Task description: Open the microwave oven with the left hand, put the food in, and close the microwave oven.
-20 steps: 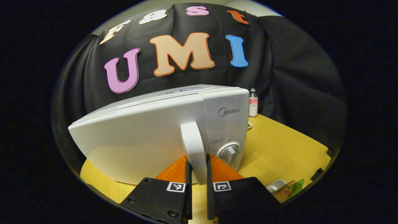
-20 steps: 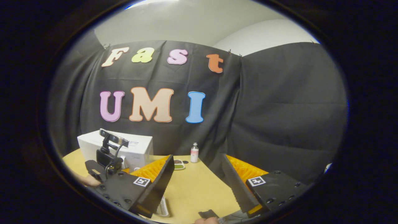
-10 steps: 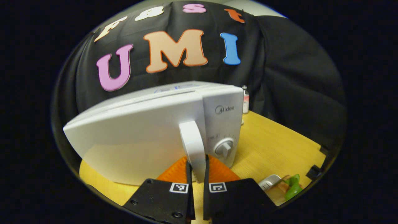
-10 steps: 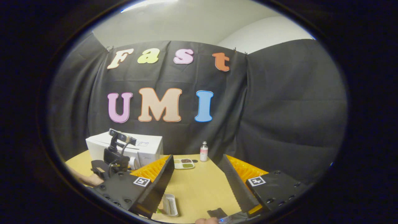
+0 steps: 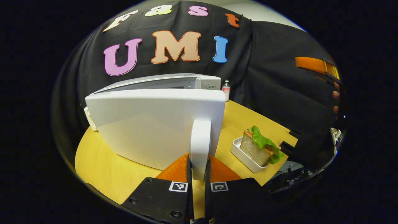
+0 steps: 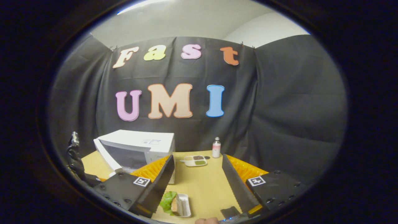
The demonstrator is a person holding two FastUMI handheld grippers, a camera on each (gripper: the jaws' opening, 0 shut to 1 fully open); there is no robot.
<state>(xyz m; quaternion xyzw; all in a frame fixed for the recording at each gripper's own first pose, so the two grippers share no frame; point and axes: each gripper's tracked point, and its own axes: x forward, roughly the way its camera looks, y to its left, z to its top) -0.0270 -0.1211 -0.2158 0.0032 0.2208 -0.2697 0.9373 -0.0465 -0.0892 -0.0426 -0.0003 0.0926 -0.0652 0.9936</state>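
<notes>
Pinching the door handle (image 5: 200,146) in my left gripper (image 5: 197,169), left gripper view: microwave (image 5: 161,82) door (image 5: 155,124) swung partway open; sandwich (image 5: 259,147) in a white tray (image 5: 245,157) sat on the tabletop (image 5: 99,161) to the right. Right gripper view: my right gripper (image 6: 197,174) hung spread above the tabletop (image 6: 202,183), sandwich (image 6: 169,200) below, microwave (image 6: 140,146) at left with door (image 6: 105,155) ajar.

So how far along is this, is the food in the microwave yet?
Not yet. The microwave door is swung partly open, and the left gripper is shut on its handle, so the opening step is under way. The sandwich sits in its white tray on the table; the right gripper is open, holding nothing. Loading and closing remain.
</notes>
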